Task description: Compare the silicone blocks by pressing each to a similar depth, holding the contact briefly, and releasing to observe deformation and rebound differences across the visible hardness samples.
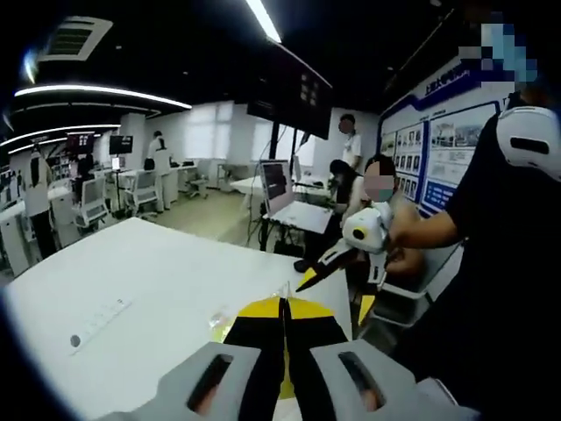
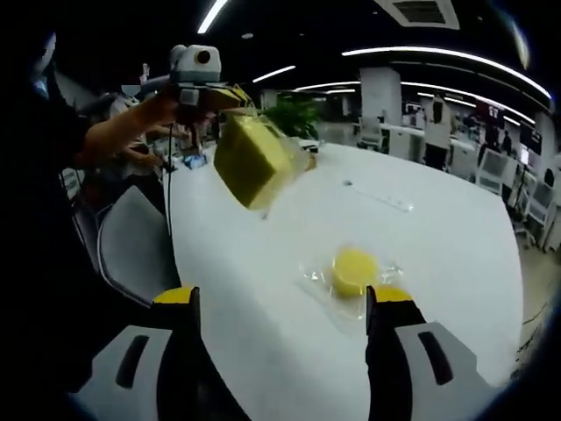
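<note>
My left gripper (image 1: 283,303) is shut, with a square yellow silicone block (image 1: 263,309) showing behind its jaws. In the right gripper view that left gripper (image 2: 219,96) holds the block (image 2: 254,158), in clear wrap, tilted in the air above the white table (image 2: 456,237). My right gripper (image 2: 285,294) is open, jaws wide apart with nothing between them. A round yellow block (image 2: 353,270) in clear wrap lies on the table just ahead of them, nearer the right jaw. In the left gripper view the right gripper (image 1: 320,267) sits to the right, in a person's hand.
A pale strip like a ruler (image 1: 96,320) lies on the white table (image 1: 158,272); it is also in the right gripper view as the strip (image 2: 381,200). A grey chair (image 2: 131,246) stands at the table's left edge. A laptop (image 1: 276,184) and several people are beyond.
</note>
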Tool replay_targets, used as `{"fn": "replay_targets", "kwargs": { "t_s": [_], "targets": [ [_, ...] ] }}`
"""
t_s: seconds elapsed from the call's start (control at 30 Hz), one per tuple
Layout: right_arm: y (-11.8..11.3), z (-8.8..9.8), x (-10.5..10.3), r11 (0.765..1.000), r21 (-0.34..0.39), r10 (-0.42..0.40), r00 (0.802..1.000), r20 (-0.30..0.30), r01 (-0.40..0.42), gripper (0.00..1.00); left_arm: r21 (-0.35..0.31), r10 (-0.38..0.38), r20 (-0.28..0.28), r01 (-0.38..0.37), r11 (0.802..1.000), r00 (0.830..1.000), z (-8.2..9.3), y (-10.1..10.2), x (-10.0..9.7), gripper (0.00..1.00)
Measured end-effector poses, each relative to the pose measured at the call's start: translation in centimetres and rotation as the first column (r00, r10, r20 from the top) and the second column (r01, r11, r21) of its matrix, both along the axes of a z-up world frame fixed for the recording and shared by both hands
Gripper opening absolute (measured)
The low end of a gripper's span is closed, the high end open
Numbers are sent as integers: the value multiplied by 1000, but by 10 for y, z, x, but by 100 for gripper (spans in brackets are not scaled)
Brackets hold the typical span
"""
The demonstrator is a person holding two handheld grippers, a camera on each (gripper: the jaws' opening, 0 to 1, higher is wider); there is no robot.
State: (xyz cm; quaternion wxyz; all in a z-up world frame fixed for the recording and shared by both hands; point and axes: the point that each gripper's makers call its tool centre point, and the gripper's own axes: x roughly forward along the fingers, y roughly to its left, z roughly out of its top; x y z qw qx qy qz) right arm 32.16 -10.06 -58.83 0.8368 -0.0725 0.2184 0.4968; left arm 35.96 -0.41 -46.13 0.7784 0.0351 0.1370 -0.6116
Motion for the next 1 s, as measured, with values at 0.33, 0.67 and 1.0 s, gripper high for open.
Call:
{"fn": "replay_targets", "kwargs": {
  "t_s": [0.33,0.67,1.0],
  "targets": [
    [45,31,13,984,123,127,992,7,-127,67,-1,-172,21,172,985,985,5,-22,-25,0],
    [71,35,11,965,183,189,982,4,-187,65,2,-199,48,199,980,979,5,-26,-25,0],
    [94,60,16,911,353,234,972,-19,-213,43,-46,-209,73,212,976,975,16,-22,-25,0]
  ]
}}
